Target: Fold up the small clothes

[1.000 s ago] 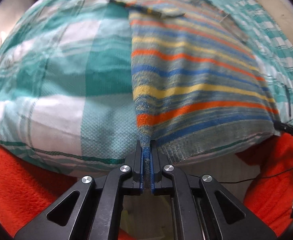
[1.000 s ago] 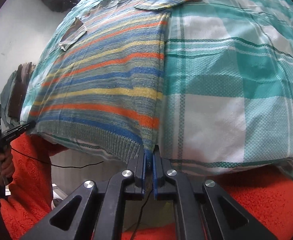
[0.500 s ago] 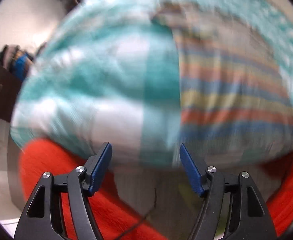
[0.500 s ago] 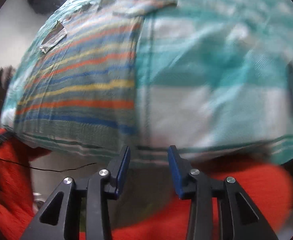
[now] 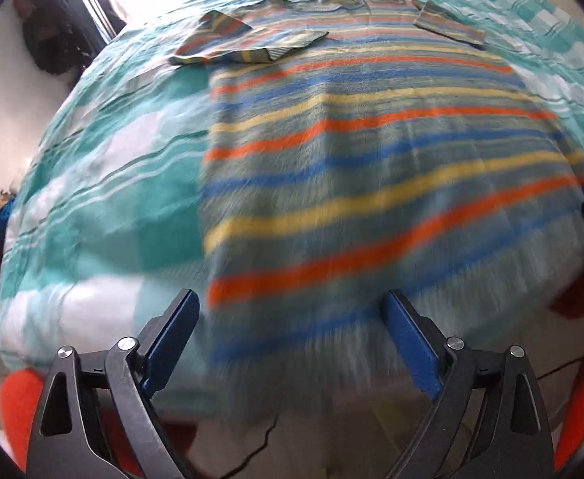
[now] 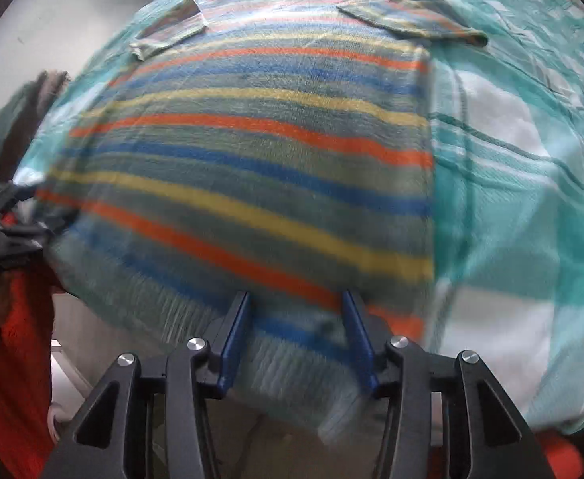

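Fuzzy knit sweater [image 5: 371,183]; woven matt checked bedcover [image 5: 104,183]; fleecy orange sleeve [image 6: 8,359].

No text, label, brand, number or sign can be read in either view; motion blur smears much of both.

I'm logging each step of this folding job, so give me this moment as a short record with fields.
garment: striped sweater, spread flat
surface: teal and white checked bedspread
sleeves: both folded in across the chest
left claw: opening, nothing gripped, hem end of sweater below
right claw: opening, pads apart over the hem
person: orange sleeve at the bed edge
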